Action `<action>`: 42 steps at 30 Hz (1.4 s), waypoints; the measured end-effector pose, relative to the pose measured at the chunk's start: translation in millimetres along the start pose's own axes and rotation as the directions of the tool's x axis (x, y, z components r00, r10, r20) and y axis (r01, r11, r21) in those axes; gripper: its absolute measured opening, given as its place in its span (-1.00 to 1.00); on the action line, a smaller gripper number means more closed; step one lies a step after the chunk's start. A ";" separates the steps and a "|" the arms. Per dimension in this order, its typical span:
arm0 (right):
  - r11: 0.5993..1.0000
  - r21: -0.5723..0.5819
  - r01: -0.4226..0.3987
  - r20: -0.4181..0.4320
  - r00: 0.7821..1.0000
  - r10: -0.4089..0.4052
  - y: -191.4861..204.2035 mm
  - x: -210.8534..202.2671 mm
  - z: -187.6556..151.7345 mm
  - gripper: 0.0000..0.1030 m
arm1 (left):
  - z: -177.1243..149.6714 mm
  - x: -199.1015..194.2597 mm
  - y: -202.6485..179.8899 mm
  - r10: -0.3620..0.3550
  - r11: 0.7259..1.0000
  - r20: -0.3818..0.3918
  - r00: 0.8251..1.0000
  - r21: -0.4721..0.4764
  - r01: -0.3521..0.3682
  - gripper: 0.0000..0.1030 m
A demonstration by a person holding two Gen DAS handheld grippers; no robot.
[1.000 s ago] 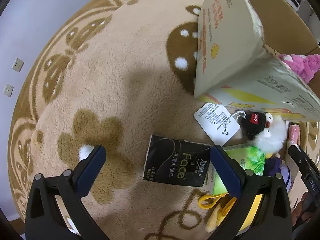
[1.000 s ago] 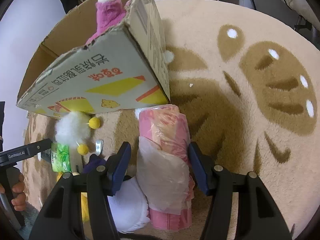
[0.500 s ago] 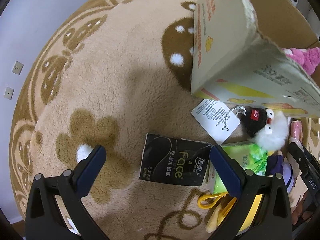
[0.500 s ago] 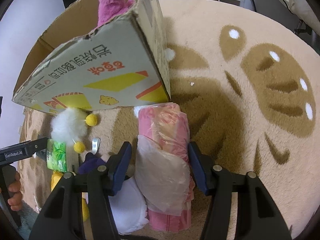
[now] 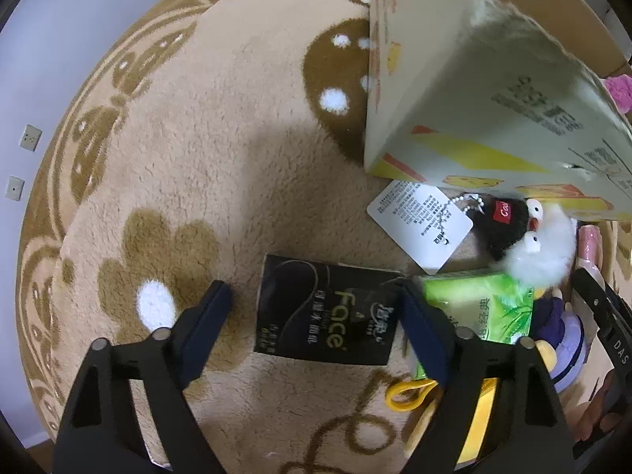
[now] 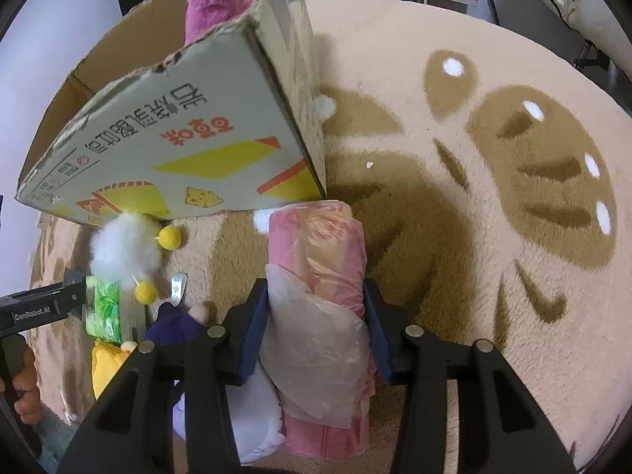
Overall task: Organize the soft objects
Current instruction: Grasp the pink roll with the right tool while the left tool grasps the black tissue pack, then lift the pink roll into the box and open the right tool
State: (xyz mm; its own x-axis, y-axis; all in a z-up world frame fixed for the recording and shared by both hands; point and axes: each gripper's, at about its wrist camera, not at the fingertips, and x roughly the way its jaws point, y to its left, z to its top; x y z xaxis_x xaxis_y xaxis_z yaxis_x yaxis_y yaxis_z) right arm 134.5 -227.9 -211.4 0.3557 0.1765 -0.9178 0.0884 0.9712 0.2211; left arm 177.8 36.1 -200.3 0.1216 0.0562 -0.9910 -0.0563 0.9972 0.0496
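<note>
Soft objects mostly unsorted: one magenta plush toy (image 6: 211,6) sits in the printed cardboard box (image 6: 177,146); right gripper (image 6: 316,326) clasps the pink plastic-wrapped roll (image 6: 320,276) on the beige rug (image 6: 493,237), while left gripper (image 5: 314,316), jaws wide, straddles the black tissue pack (image 5: 326,316).

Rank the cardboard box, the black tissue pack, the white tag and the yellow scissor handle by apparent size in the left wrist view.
1. cardboard box, by far the largest.
2. black tissue pack.
3. white tag, somewhat smaller, though it lies farther from the camera, so the true gap is unsure.
4. yellow scissor handle, the smallest, partly hidden by the gripper.
</note>
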 end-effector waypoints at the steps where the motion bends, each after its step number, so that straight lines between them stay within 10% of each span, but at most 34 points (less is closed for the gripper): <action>1: 1.000 0.000 0.000 0.004 1.000 0.000 -0.3 -0.4 0.1 -0.07 | -0.5 -1.0 -1.3 0.001 1.000 0.002 1.000 -0.003 -0.001 0.48; 18: 0.998 0.004 -0.062 0.184 0.981 0.060 -13.2 -53.2 -4.5 -0.14 | -5.9 -48.1 33.8 0.039 0.979 0.190 0.981 -0.204 0.001 0.23; 31: 0.991 0.001 -0.132 0.363 0.924 0.123 -12.4 -102.4 -14.2 -0.57 | -36.2 -141.8 55.9 0.097 0.979 0.557 0.824 -0.204 0.023 0.23; 42: 0.987 -0.084 -0.135 0.456 0.876 0.159 5.2 -152.6 -18.9 -0.58 | -46.7 -165.1 49.1 0.083 0.983 0.615 0.784 -0.180 0.037 0.23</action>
State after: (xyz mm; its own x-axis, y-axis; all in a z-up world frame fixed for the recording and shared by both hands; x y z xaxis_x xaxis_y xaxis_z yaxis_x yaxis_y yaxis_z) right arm 63.1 -246.7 -76.4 0.7499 0.2358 -0.6182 -0.0387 0.9484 0.3147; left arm 108.7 73.5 -40.1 0.7000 0.1571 -0.6967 -0.2291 0.9733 -0.0107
